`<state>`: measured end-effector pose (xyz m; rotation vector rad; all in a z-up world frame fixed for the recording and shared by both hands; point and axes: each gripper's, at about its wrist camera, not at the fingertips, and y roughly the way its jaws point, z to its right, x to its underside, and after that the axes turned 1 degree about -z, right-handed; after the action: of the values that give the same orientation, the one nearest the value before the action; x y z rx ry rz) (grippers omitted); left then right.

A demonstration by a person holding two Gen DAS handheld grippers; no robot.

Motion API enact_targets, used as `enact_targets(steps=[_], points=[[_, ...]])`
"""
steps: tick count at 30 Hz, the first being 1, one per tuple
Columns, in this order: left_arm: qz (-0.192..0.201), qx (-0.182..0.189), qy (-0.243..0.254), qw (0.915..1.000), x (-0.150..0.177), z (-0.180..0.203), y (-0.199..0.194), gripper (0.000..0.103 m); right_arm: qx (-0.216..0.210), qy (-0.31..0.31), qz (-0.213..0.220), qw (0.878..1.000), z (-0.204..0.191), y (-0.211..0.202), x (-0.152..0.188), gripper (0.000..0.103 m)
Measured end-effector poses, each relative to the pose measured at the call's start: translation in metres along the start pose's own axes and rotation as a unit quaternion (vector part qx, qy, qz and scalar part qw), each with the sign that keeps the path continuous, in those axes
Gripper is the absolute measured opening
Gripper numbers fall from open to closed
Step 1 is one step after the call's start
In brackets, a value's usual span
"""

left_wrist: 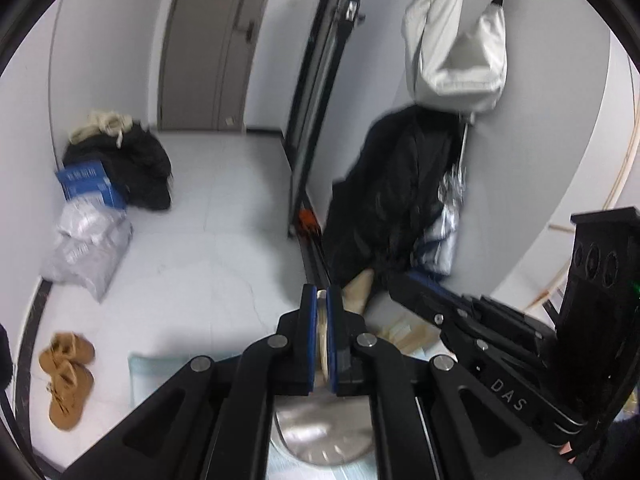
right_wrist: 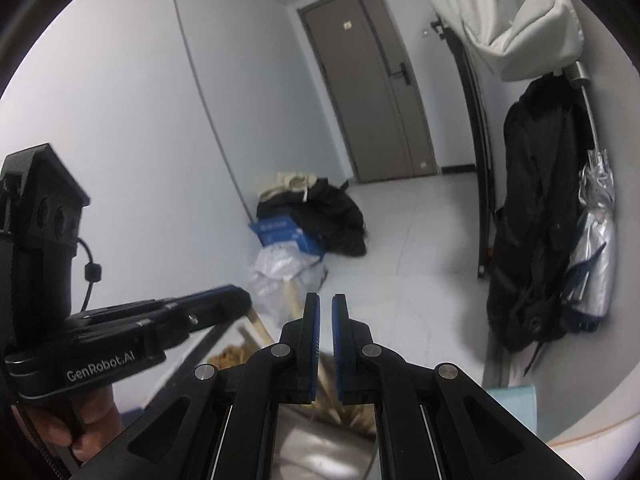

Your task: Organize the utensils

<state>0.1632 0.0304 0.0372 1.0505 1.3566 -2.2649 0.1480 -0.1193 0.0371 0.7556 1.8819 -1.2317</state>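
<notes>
Left gripper (left_wrist: 322,300): we clamp thin pale utensil (left_wrist: 322,295) edge-on between pads, lifted, we judge for carrying. Utensil: flat, light, mostly hidden.

Right gripper (right_wrist: 325,306): narrow gap, nothing between, we judge free for next pick.

Bowl (left_wrist: 324,436): steel, below.

Sticks (right_wrist: 256,326): pale wood, beyond.

Floor (left_wrist: 224,216): farthest.

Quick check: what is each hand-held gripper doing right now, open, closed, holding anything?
Left hand-held gripper: closed on a thin metal utensil.
Right hand-held gripper: slightly open, nothing between its pads.
</notes>
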Motion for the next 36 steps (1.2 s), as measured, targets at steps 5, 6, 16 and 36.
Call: enact_targets(steps=[5, 6, 16, 36], points=[[-0.014, 0.009, 0.002, 0.9999, 0.005, 0.000, -0.002, 0.001, 0.008, 0.004, -0.012, 1.000, 0.001, -0.006, 0.013, 0.005], [-0.026, 0.014, -0.005, 0.9995, 0.004, -0.001, 0.000, 0.001, 0.009, 0.011, -0.014, 1.000, 0.002, -0.009, 0.015, 0.005], [-0.046, -0.059, -0.021, 0.9970, 0.021, 0.008, -0.025, 0.034, 0.027, 0.042, -0.005, 0.999, 0.011, -0.059, 0.027, 0.018], [0.122, -0.191, 0.002, 0.9739, 0.072, 0.063, -0.118, 0.102, 0.052, -0.034, 0.097, 0.993, -0.039, -0.172, 0.069, 0.088]])
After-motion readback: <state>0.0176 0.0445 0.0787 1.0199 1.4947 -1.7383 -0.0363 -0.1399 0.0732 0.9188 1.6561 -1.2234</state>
